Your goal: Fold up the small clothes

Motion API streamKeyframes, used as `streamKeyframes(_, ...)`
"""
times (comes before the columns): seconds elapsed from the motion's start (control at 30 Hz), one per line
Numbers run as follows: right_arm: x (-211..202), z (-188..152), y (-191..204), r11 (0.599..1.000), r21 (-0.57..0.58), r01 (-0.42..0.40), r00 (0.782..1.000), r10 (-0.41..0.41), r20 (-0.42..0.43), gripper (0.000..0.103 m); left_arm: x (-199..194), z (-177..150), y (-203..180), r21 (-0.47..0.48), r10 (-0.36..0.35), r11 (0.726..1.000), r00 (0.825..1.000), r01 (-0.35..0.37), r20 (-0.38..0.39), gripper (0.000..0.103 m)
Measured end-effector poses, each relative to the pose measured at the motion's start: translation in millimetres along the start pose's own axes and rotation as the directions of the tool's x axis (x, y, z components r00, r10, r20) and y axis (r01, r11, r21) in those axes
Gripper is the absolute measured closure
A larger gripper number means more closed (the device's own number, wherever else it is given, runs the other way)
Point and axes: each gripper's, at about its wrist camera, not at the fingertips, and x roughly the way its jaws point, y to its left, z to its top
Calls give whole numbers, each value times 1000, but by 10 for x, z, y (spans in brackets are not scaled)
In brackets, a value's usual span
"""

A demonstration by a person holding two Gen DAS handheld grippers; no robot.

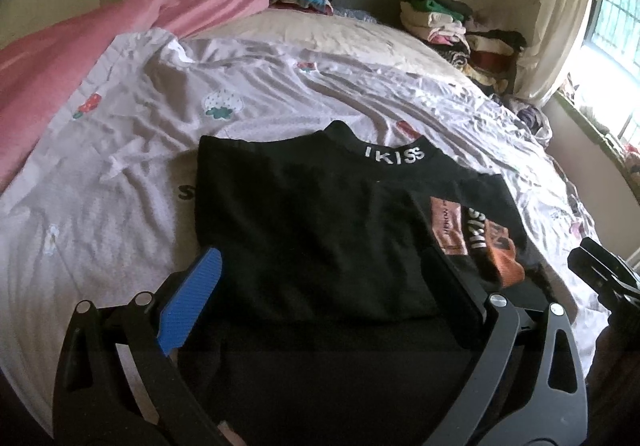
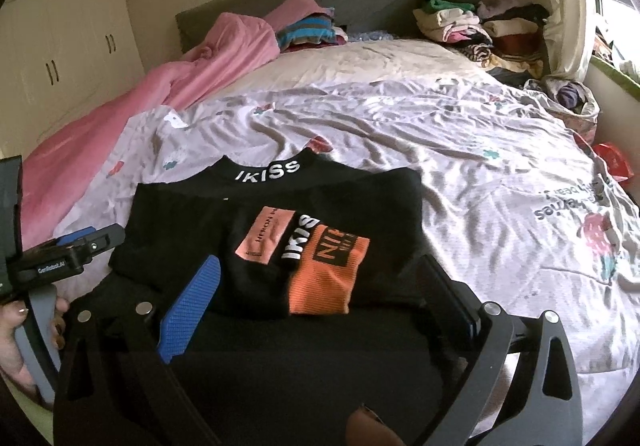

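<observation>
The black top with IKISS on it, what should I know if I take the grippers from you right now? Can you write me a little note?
Left gripper: open, holding nothing, jaws wide over the near edge of the black top.
Right gripper: open, empty, over the same near edge, by the orange print.
The top lies on the white bedsheet, sides apparently folded in, collar away from you.
Folded clothes stacks sit by the headboard.
Left to do, probably: fold the top once more, then put it with the stacks.
</observation>
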Motion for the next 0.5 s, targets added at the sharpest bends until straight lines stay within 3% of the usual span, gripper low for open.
streamKeyframes(0.5, -365, -2, -205, 1000, 25, -4, 999, 3, 39, 5, -352, -116, -80, -22, -12, 1000, 999, 13, 46, 10)
